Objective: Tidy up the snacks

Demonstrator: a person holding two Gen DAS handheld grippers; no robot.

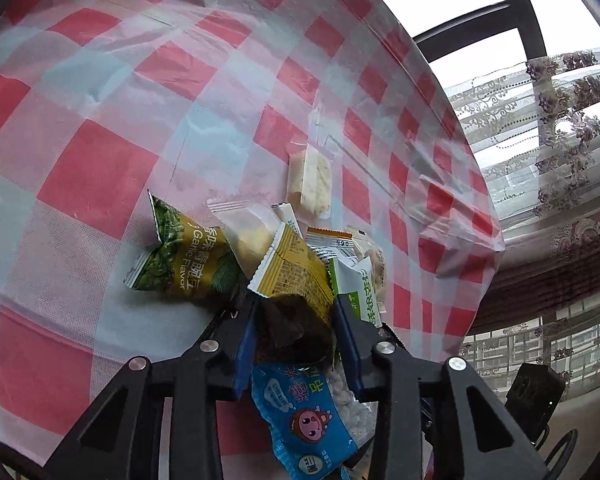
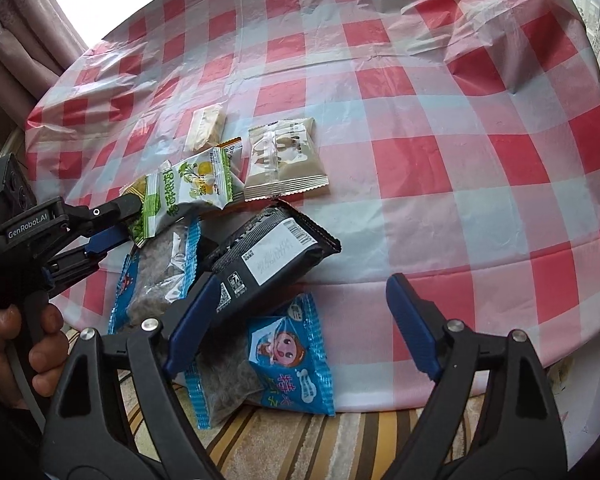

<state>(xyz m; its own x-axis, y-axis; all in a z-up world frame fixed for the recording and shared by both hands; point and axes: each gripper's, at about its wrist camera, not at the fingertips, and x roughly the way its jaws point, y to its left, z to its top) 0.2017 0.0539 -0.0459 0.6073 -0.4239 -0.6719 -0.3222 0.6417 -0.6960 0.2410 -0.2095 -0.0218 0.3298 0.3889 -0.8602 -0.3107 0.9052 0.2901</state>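
Observation:
Several snack packets lie in a pile near the table's front edge. My left gripper (image 1: 294, 308) is shut on a yellow-green packet (image 1: 296, 276), next to a green garlic-flavour pea packet (image 1: 180, 260). In the right wrist view the left gripper (image 2: 134, 216) reaches into the pile from the left. My right gripper (image 2: 300, 328) is open and empty over the table edge; its left finger lies beside a black packet (image 2: 268, 256). Two blue cartoon packets (image 2: 288, 356) (image 2: 156, 276) lie by the edge. A beige packet (image 2: 284, 160) and a small clear-wrapped pale bar (image 2: 205, 126) lie farther back.
The round table wears a red-and-white checked plastic cloth (image 2: 420, 140), wrinkled at the far right. A striped rug (image 2: 300, 444) shows below the table edge. Curtains and a window (image 1: 540, 120) stand beyond the table.

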